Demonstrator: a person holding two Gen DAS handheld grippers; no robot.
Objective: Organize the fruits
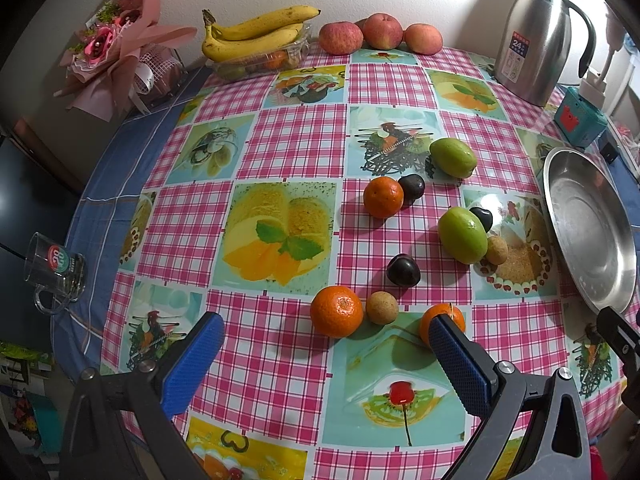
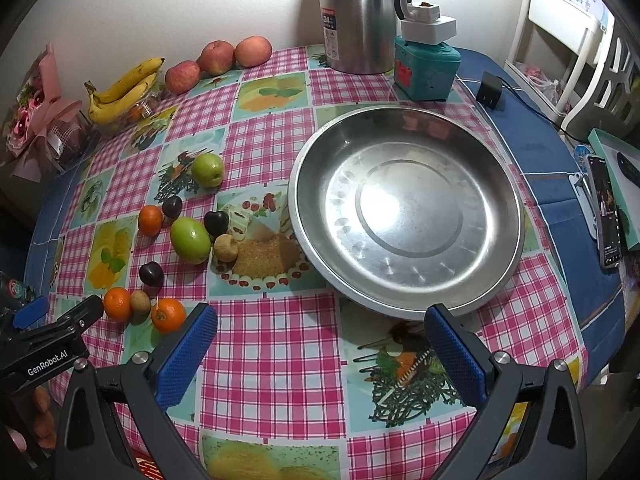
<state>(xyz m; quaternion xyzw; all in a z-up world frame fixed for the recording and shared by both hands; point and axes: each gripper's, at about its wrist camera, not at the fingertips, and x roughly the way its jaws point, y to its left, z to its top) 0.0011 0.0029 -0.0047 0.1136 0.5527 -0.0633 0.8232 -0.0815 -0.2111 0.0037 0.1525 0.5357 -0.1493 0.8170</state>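
Both of your tongs are spread wide and hold nothing. Your left tongs [image 1: 326, 346] hang low over the tablecloth [image 1: 280, 140] with the loose fruit lying just ahead: one orange [image 1: 337, 317] sits straight in front, between the blue pads, a small brown fruit [image 1: 382, 307] touches its right side, and a second orange [image 1: 448, 318] is half hidden behind the right pad [image 1: 456, 364]. The plums and green fruits lie further ahead and to the right. Your right tongs [image 2: 320, 340] face the empty steel dish [image 2: 404, 208], its near rim just ahead of the right pad; the fruit lies off to their left. So the left hand looks nearer the fruit. The oranges are round, so no axis matters. A short push forward would probably bracket the middle orange, though the brown fruit beside it may get nudged.
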